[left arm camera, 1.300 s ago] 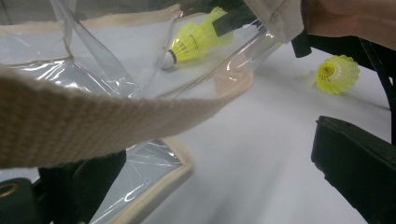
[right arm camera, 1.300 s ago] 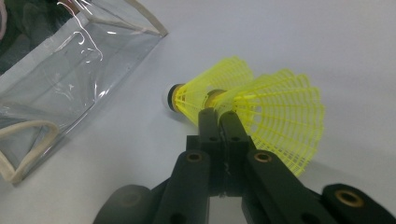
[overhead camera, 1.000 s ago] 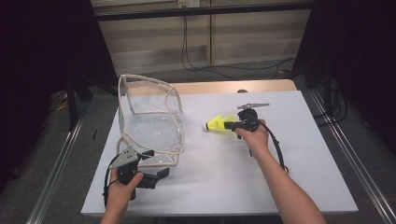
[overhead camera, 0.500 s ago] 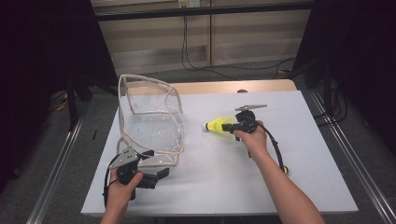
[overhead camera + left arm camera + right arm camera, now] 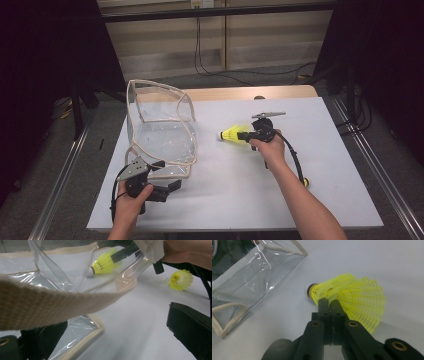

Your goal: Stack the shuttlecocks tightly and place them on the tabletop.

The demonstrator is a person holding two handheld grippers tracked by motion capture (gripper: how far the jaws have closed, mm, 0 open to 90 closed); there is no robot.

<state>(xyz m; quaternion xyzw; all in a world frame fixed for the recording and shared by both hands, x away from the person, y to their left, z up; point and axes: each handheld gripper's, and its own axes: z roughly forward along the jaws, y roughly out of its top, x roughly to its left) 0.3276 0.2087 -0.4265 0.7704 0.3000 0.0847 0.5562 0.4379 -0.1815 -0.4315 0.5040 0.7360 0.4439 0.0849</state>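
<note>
A yellow shuttlecock [image 5: 231,134] [image 5: 352,300] hangs just above the white table, cork end towards the bag. My right gripper [image 5: 245,135] [image 5: 328,301] is shut on its mesh skirt. A clear plastic bag [image 5: 160,130] [image 5: 249,277] with beige trim stands to its left, mouth up. My left gripper [image 5: 170,187] [image 5: 115,320] is open at the bag's near bottom corner, and the trimmed edge [image 5: 87,337] lies between its jaws. A beige strap [image 5: 50,302] crosses close in the left gripper view. Through the plastic I see the held shuttlecock [image 5: 103,263].
A second yellow shuttlecock [image 5: 181,279] [image 5: 305,182] lies on the white table [image 5: 240,200] by the right forearm and the gripper's cable. Metal rails run along both sides of the table. A wooden strip [image 5: 250,93] borders the far edge.
The right gripper has edged slightly left towards the bag with the shuttlecock in it. The left gripper and the bag have stayed put.
</note>
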